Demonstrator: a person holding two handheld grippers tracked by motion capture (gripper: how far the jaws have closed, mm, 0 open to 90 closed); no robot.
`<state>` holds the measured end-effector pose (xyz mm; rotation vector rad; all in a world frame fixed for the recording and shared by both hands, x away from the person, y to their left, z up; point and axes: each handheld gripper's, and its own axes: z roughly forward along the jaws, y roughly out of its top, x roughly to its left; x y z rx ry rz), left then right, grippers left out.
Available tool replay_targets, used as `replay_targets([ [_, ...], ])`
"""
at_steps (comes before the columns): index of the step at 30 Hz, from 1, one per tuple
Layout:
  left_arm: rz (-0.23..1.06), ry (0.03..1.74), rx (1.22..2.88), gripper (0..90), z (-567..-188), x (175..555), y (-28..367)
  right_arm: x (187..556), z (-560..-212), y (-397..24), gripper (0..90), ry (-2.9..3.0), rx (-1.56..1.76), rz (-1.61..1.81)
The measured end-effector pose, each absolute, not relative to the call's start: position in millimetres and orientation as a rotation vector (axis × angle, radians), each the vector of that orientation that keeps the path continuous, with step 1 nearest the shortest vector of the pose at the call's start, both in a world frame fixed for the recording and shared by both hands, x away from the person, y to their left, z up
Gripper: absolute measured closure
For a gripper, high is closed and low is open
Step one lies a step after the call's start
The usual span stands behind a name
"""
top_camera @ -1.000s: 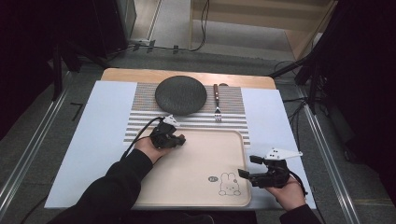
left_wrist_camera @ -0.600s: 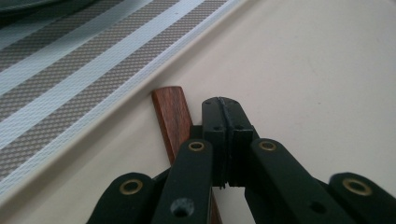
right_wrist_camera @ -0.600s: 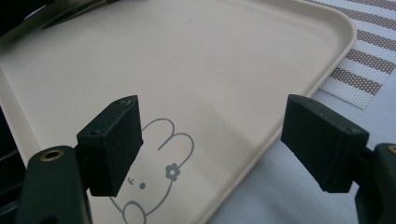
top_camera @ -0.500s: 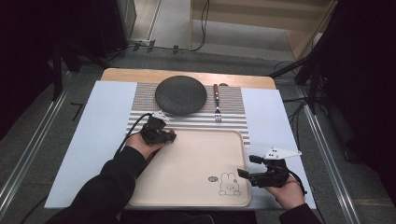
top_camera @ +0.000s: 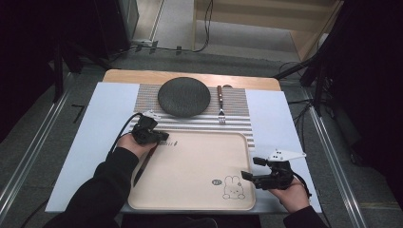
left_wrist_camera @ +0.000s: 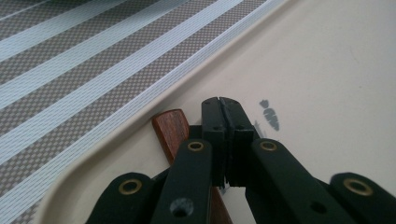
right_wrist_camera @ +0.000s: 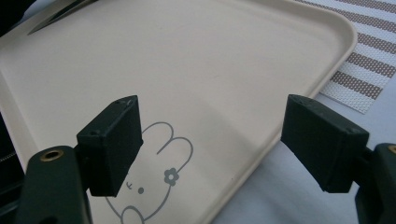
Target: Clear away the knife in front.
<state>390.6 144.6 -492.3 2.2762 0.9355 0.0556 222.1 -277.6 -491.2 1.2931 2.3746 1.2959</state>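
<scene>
Seen from the high view, a wooden surface (top_camera: 190, 76) carried a pale blue sheet (top_camera: 100, 128), with a striped placemat (top_camera: 237, 111) at its upper centre; a dark round plate (top_camera: 184, 96) sat on the placemat, and a fork (top_camera: 221, 105) with a brown handle lay just to the plate's right; below them, in the lower centre of the frame, lay a cream tray (top_camera: 190, 171) with a rabbit drawing (top_camera: 231, 188) near its lower right corner.

The left gripper (top_camera: 164, 138) rested at the tray's upper left corner, held in a hand whose dark sleeve (top_camera: 95, 194) came in from the bottom left; a knife (top_camera: 144, 166) ran from under that gripper down along the tray's left edge.

The left gripper view added what the high view could not: the jaws were pressed together with nothing between them, and the knife's reddish wooden handle (left_wrist_camera: 172, 128) lay beneath them on the tray, just inside its rim, beside a small carrot mark (left_wrist_camera: 270, 115).

The right gripper (top_camera: 250, 170) sat in the lower right of the high view, just off the tray's right edge; the right gripper view showed its jaws spread wide and empty above the rabbit drawing (right_wrist_camera: 154, 177), with the knife's blade (right_wrist_camera: 56, 17) at the upper left of that frame.
</scene>
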Motion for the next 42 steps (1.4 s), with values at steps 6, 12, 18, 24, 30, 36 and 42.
replay_targets([
  [6, 0.069, 0.961, 2.273, 89.1, -491, 388, 158, 226, -491, -275, 18.8, 2.386, 1.274, 1.299],
  [12, 0.076, 0.992, 2.254, 85.3, -490, 384, 172, 229, -491, -271, 18.8, 2.403, 1.256, 1.302],
  [18, 0.039, 0.985, 2.220, 78.6, -492, 380, 177, 233, -490, -267, 18.8, 2.413, 1.243, 1.306],
  [24, 0.010, 0.936, 2.127, 56.5, -483, 371, 176, 236, -490, -266, 18.8, 2.418, 1.235, 1.311],
  [30, -0.011, 0.876, 2.071, 38.0, -472, 361, 175, 236, -490, -266, 18.8, 2.421, 1.229, 1.309],
  [36, -0.047, 0.881, 2.059, 34.7, -465, 353, 174, 235, -489, -266, 18.8, 2.417, 1.234, 1.310],
  [42, -0.089, 0.876, 2.057, 33.2, -459, 345, 175, 234, -489, -267, 18.8, 2.404, 1.242, 1.320],
])
